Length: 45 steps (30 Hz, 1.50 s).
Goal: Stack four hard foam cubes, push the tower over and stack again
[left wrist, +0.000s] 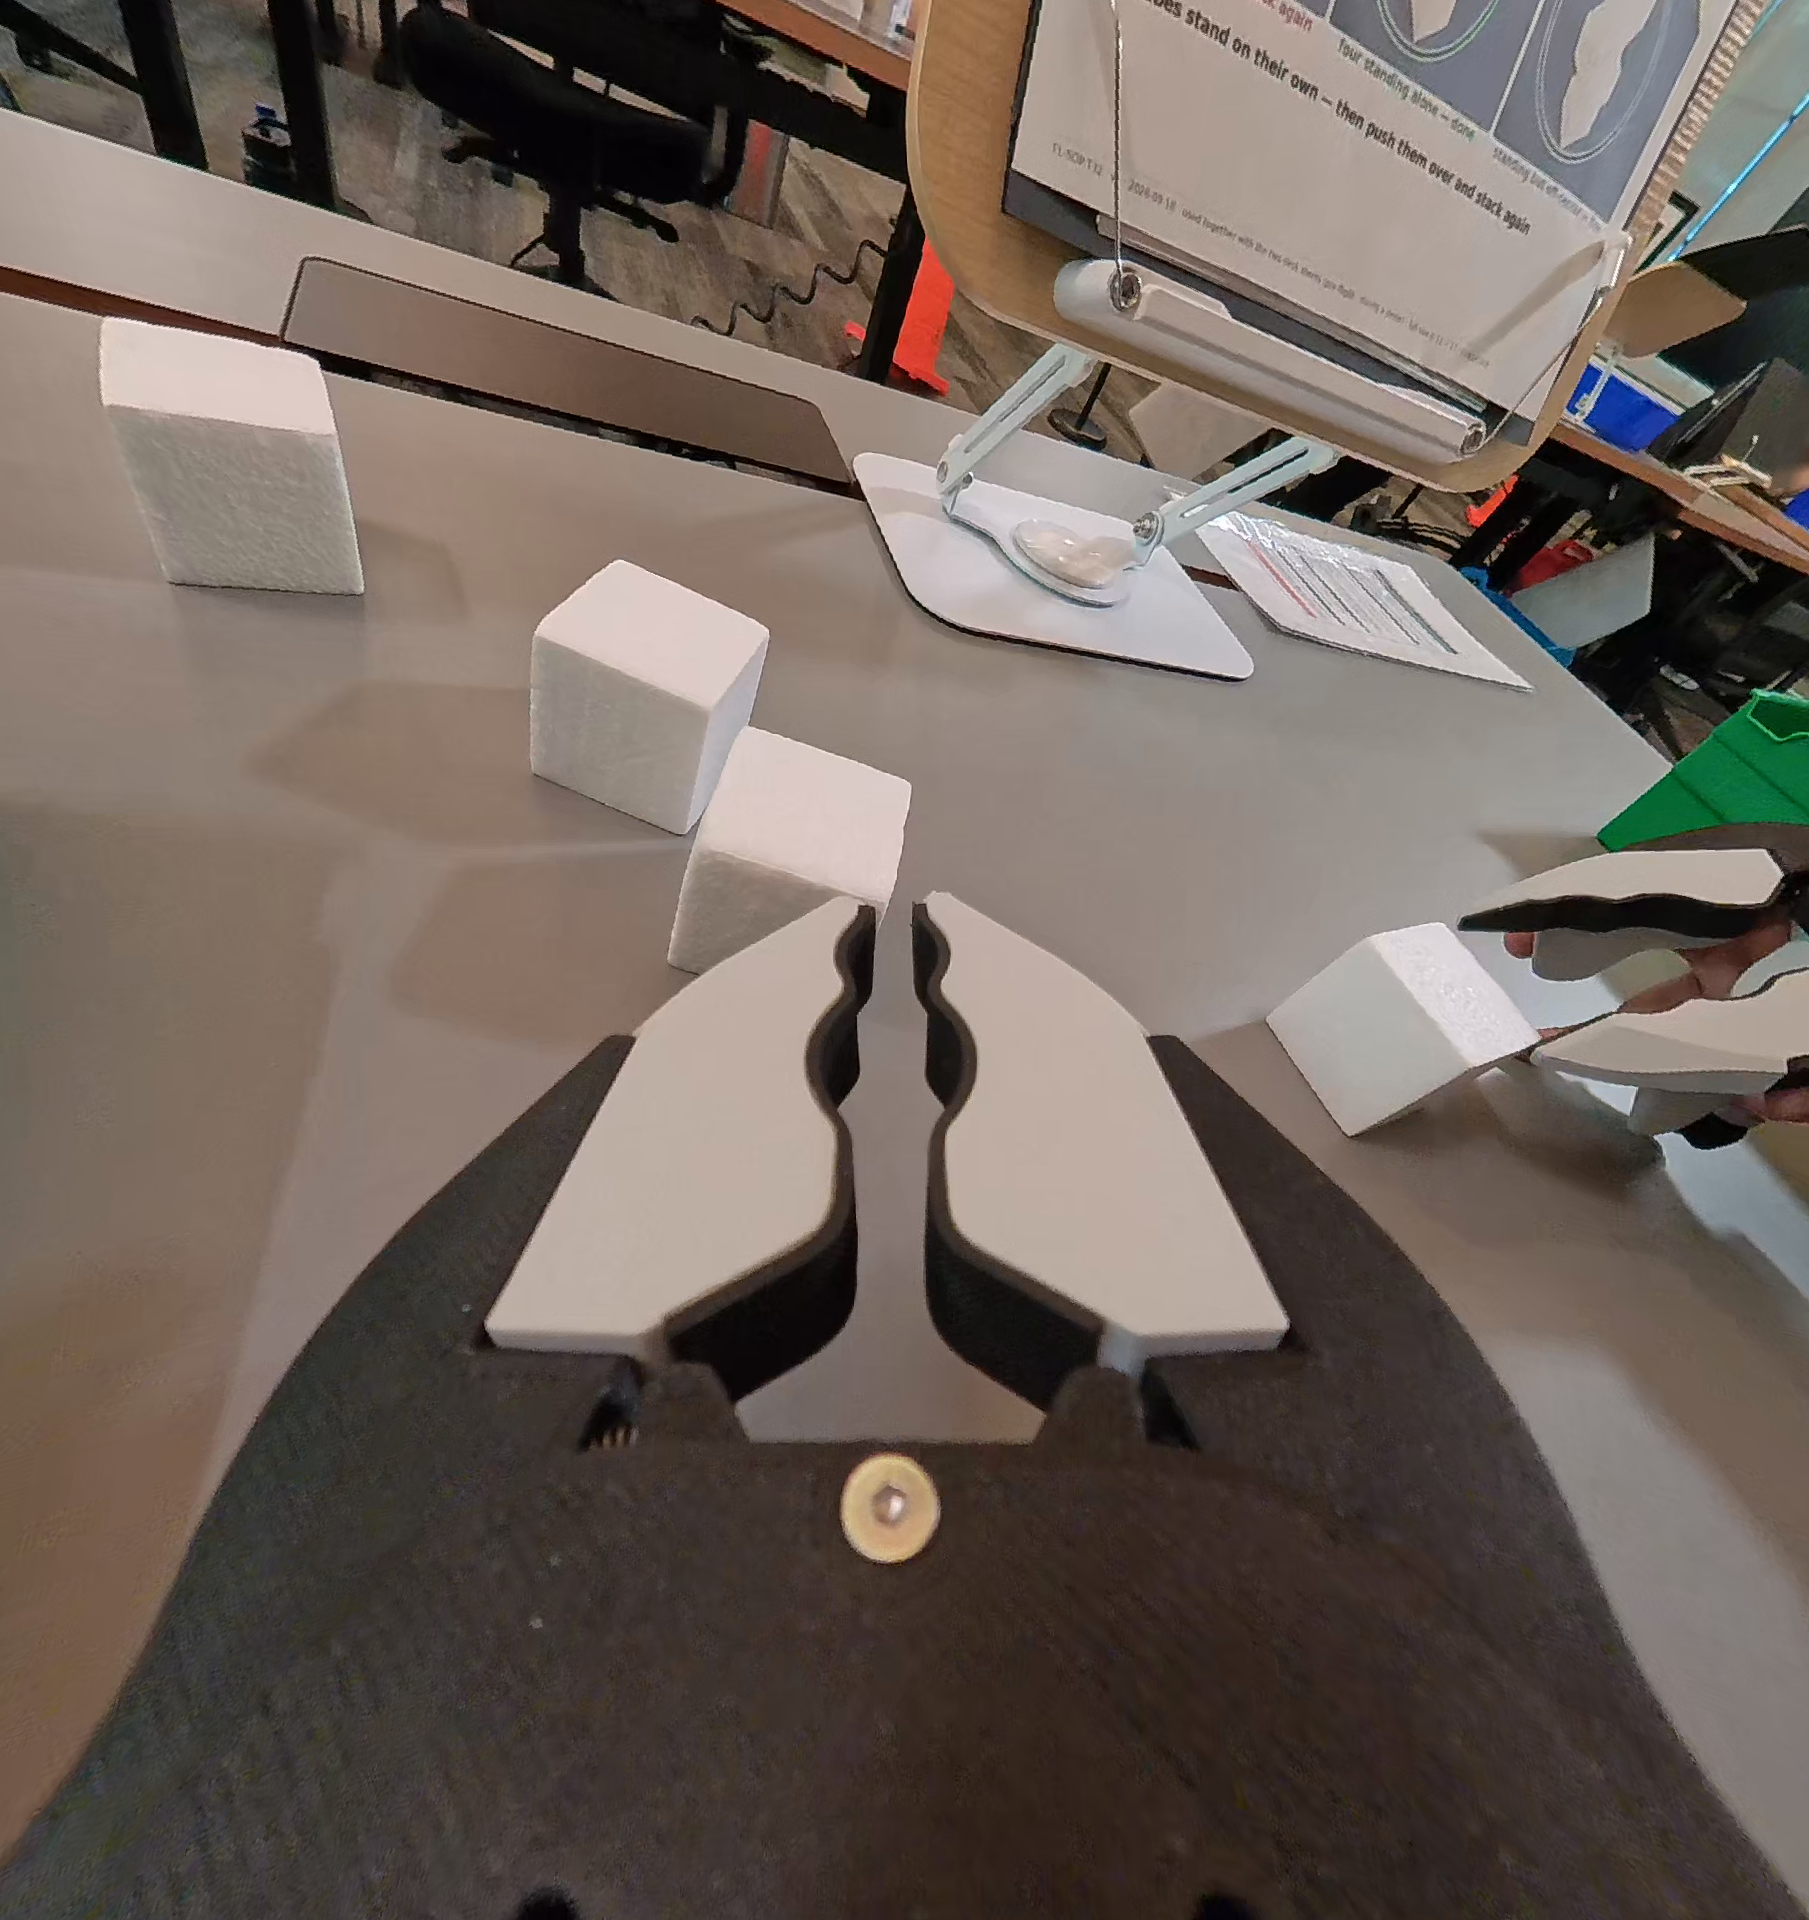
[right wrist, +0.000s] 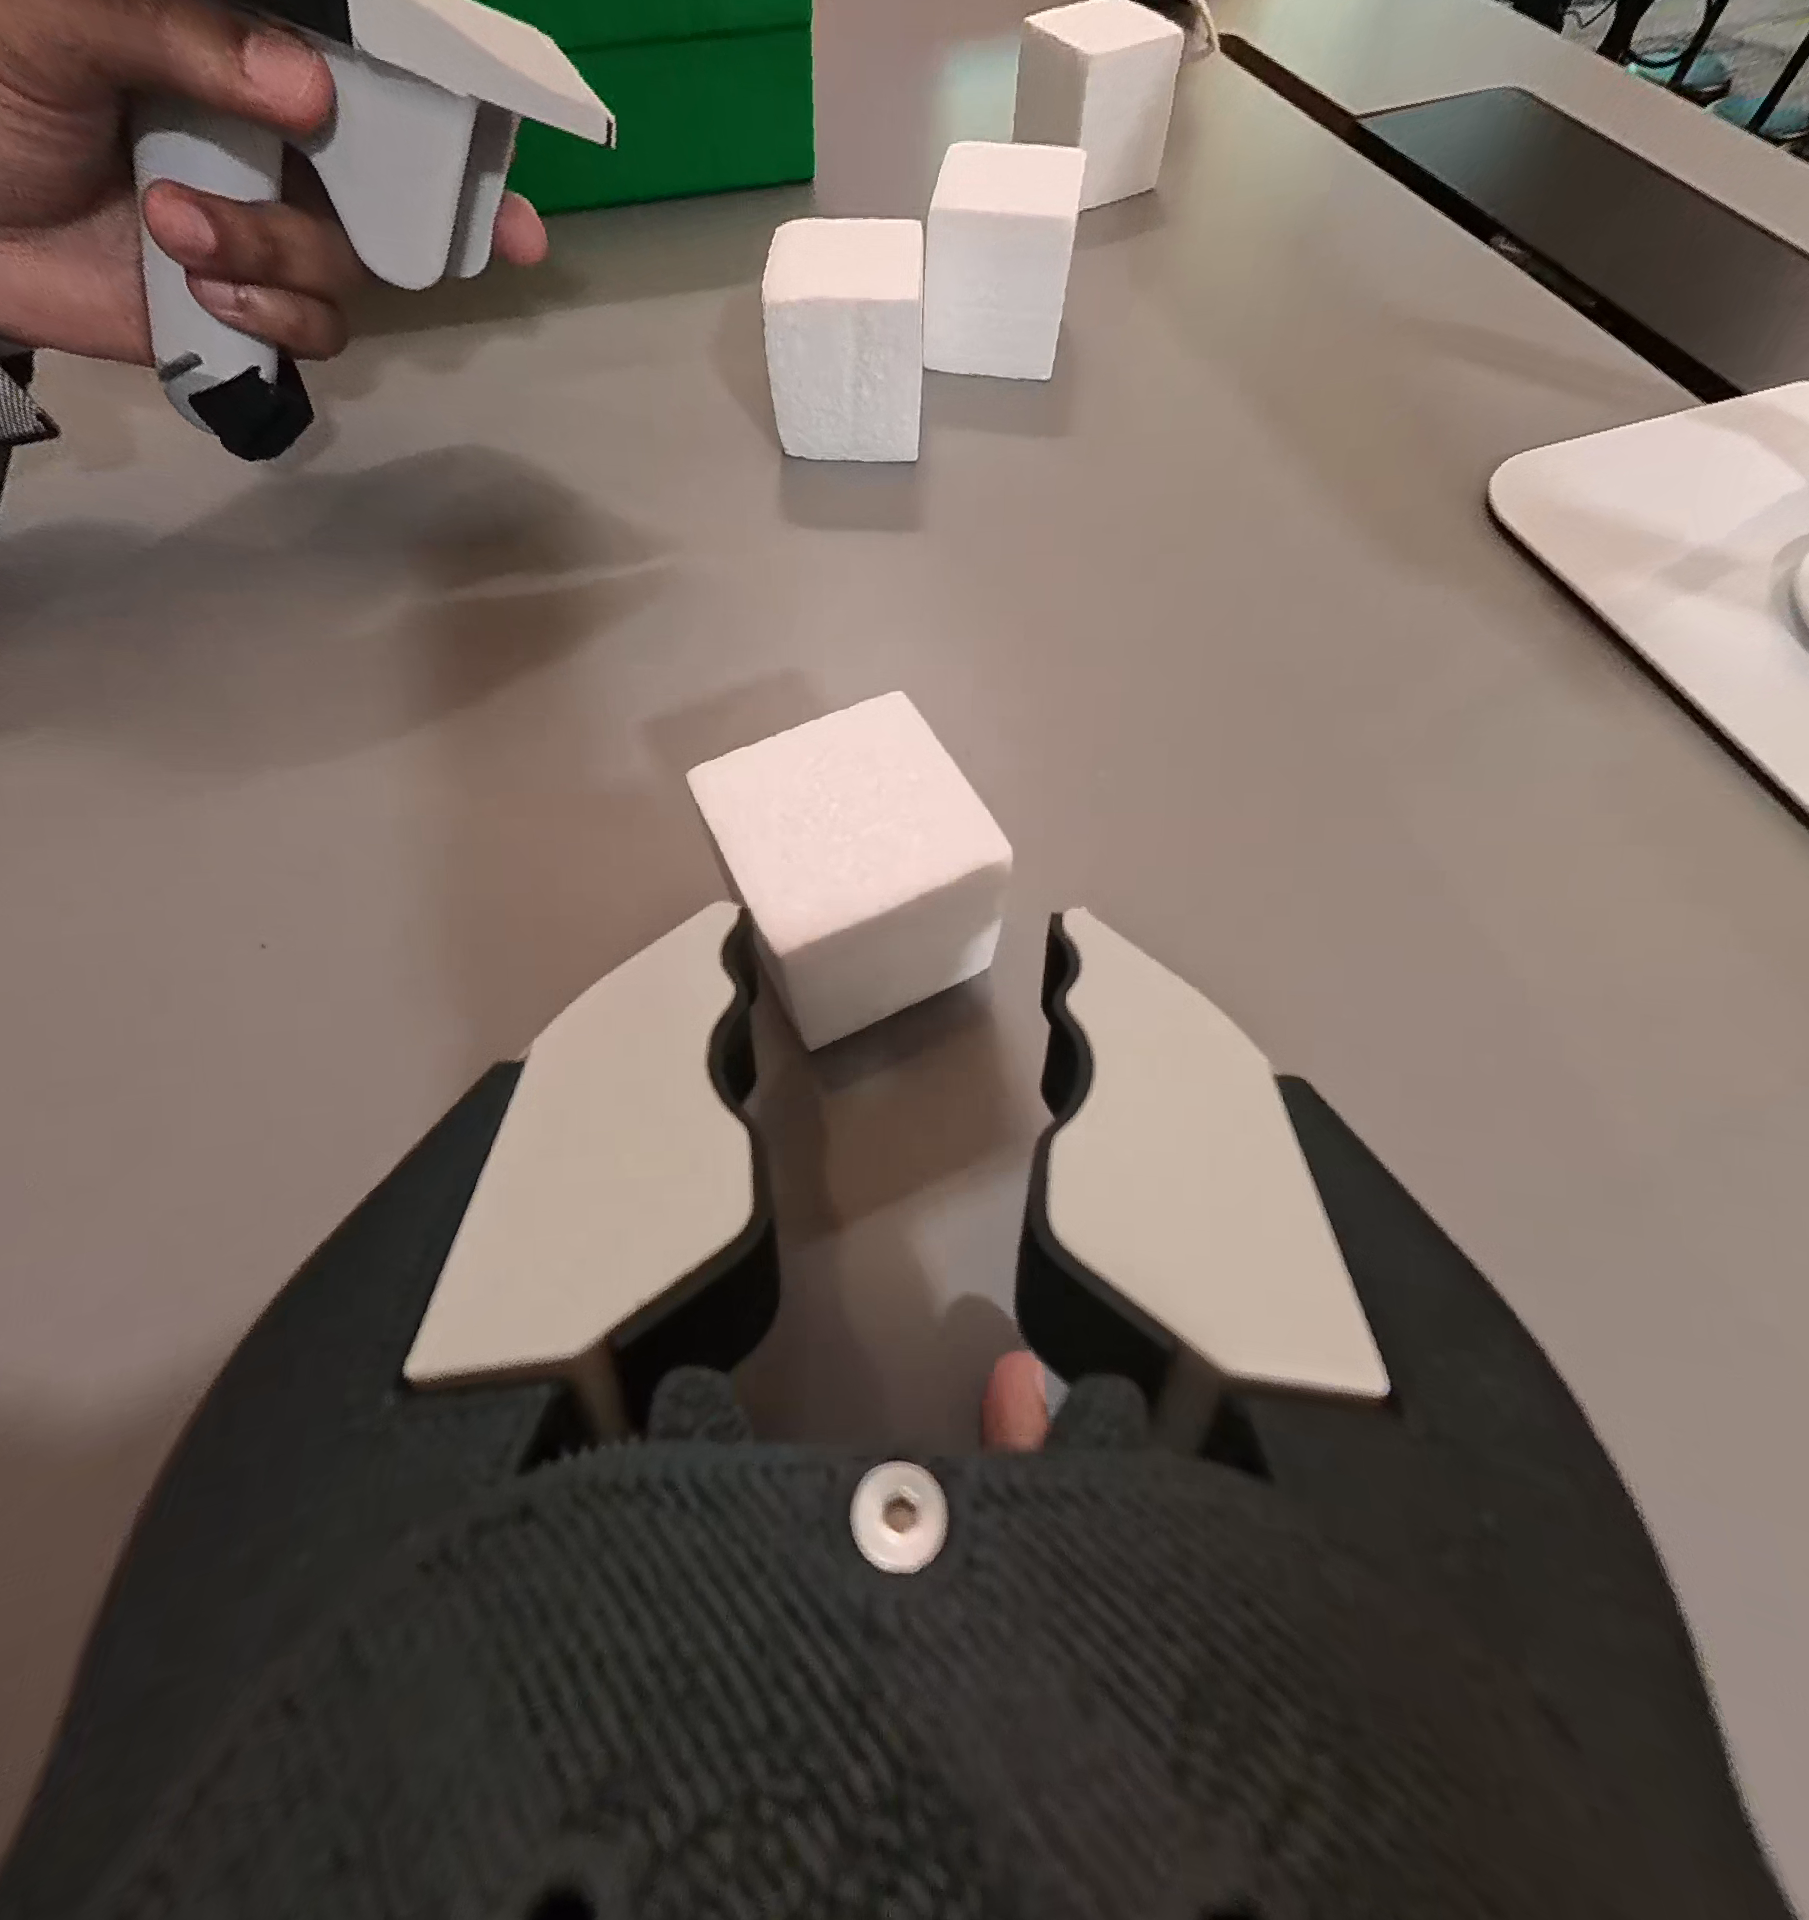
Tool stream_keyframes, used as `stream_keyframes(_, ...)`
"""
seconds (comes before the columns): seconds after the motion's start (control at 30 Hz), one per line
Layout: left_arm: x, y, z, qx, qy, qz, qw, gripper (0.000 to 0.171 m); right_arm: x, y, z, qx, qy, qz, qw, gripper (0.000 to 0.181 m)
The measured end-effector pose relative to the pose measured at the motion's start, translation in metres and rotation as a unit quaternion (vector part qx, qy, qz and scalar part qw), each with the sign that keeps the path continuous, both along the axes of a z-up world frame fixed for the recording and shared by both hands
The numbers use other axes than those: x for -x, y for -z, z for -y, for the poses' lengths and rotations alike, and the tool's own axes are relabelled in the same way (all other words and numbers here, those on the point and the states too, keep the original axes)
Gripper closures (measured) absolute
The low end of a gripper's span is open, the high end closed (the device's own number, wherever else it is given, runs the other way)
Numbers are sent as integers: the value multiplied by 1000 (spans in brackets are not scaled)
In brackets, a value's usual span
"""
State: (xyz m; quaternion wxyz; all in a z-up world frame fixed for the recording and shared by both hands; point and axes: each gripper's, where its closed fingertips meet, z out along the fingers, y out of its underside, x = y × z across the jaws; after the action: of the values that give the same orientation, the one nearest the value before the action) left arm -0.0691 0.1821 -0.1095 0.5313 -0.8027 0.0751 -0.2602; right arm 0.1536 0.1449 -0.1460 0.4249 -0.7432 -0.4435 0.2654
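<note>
right gripper (right wrist: 895,935) spread around a tilted foam cube (right wrist: 850,857), one tip touching, while the left gripper (left wrist: 892,914), nearly pressed together, hovers empty near two cubes (left wrist: 786,847).

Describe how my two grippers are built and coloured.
Both match: the left gripper and right gripper have light grey fingers with wavy black inner pads on a textured black body fastened by one central screw. The left's handle is light grey, black-tipped.

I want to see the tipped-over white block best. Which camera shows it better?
The right wrist view: the tilted block sits close, between the right gripper fingers. The left wrist view shows it smaller, at the side.
</note>
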Motion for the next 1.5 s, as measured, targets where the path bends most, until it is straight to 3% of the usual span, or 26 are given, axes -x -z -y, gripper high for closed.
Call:
stream_keyframes(0.5,-4,4,1,8,8,-3,1000,163,4,2,5,-2,-14,11,1000,130)
stream_keyframes(0.73,-5,5,1,10,11,-3,1000,163,11,-16,-1,-66,1,-20,998,114)
stream_keyframes(0.93,-8,5,2,12,15,-2,1000,163,22,3,-1,-43,-12,22,999,101)
stream_keyframes(1.23,-7,6,2,14,16,-1,1000,162,20,10,-2,-45,-6,42,998,122)
stream_keyframes(1.5,-7,6,2,15,17,-4,1000,162,11,3,-9,-58,24,40,997,122)
